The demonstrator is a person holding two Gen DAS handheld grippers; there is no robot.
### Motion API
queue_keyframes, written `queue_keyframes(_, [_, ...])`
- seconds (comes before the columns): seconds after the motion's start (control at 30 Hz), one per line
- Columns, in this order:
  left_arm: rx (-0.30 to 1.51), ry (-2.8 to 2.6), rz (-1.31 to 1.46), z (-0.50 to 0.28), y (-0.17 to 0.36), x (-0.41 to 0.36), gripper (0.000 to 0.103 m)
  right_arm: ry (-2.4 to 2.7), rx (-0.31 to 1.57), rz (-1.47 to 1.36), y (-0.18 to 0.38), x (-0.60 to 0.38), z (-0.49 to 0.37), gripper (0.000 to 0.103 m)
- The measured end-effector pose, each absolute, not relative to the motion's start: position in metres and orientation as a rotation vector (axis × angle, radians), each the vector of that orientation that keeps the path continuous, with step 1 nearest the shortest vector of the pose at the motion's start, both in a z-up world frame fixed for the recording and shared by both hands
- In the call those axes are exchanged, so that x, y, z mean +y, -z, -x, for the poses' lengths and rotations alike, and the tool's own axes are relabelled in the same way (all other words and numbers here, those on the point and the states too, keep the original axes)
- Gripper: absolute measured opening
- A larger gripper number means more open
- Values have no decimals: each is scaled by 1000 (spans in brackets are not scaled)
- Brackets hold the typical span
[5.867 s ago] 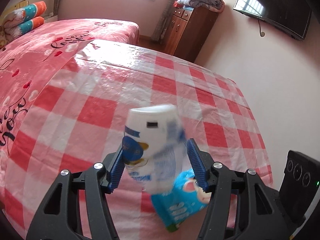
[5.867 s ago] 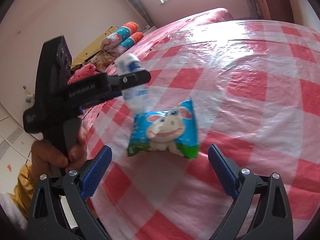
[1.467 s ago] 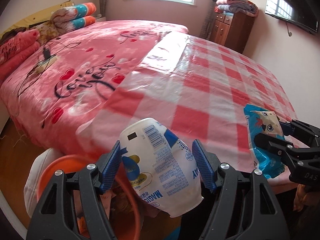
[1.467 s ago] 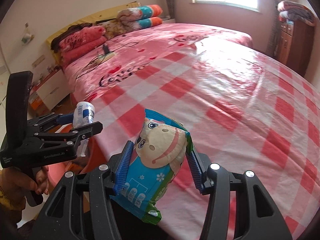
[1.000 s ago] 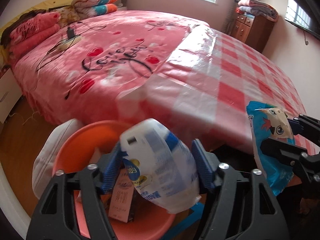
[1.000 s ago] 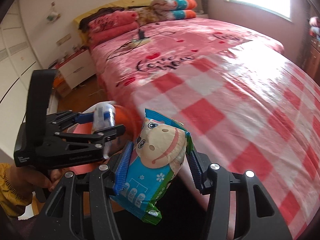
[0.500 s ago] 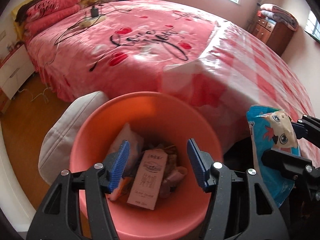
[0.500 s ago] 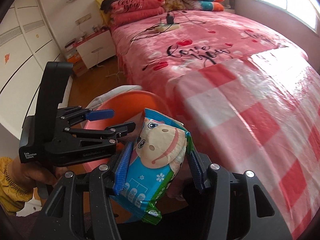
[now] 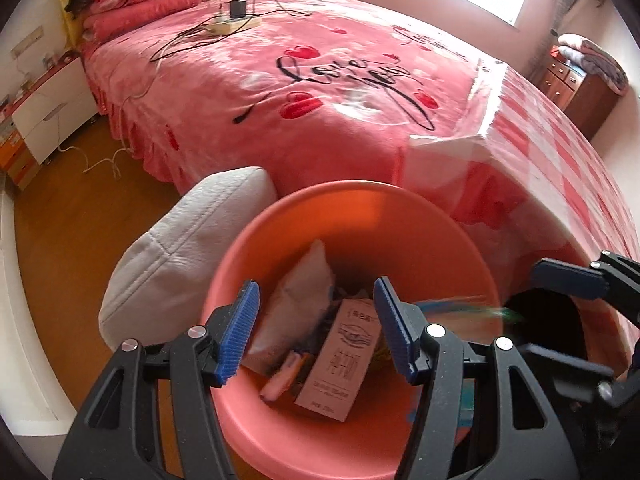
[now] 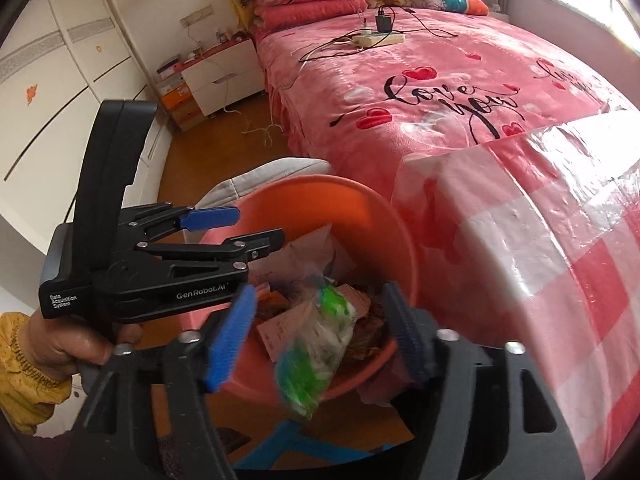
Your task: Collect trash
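An orange basin (image 9: 420, 232) holds trash: a pink carton (image 9: 340, 372), a white packet (image 9: 300, 304) and other scraps. My left gripper (image 9: 316, 328) is open and empty just above the basin. It also shows in the right wrist view (image 10: 244, 224). My right gripper (image 10: 320, 332) is open over the basin's (image 10: 360, 200) near rim. The blue snack bag (image 10: 316, 348) is blurred, falling between its fingers. It shows in the left wrist view as a blue-green streak (image 9: 464, 304).
The bed with a pink blanket (image 9: 320, 80) and a red-checked plastic sheet (image 10: 560, 260) is right behind the basin. A grey cushion (image 9: 180, 248) lies against the basin's left. A power strip (image 10: 380, 40) and cables lie on the bed. Wooden floor (image 9: 72, 220) lies left.
My left gripper let go of the white bottle over the basin and stays open. My right gripper moved over the basin and opened, and the blue snack bag is dropping.
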State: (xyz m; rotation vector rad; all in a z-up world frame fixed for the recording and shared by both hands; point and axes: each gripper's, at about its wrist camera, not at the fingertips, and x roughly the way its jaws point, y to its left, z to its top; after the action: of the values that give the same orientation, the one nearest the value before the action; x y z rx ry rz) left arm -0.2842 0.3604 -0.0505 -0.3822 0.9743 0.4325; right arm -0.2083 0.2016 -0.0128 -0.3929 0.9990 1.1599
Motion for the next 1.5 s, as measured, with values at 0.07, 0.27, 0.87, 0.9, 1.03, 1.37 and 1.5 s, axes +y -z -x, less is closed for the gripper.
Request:
queue_keyframes(0.07, [978,-442,390,284,52,364,71,-1139,998,382,13,198,206,82])
queue_keyframes(0.27, [975,-453,409,281,54,366,83,-1057,982,317,8,178,188,90])
queue_keyframes(0.87, [819,-455,279,261,12,331,95,-890,849,225,-14,115,163,93])
queue_keyframes(0.9, [799,-445,279,259,8,328,95,-884,844,220,-15,113,162,93])
queue_keyframes(1.03, [751,-420,280,251,-3,317,96,-846,810,198,-20,99,157,95])
queue_keyframes(1.37, [622,-331,299,229,-23,289,96,-748,753,141,-29,58,140,95])
queue_keyframes(1.5, [627,-300,267,213,-28,272,97,-703,726,119,-32,40,133,95])
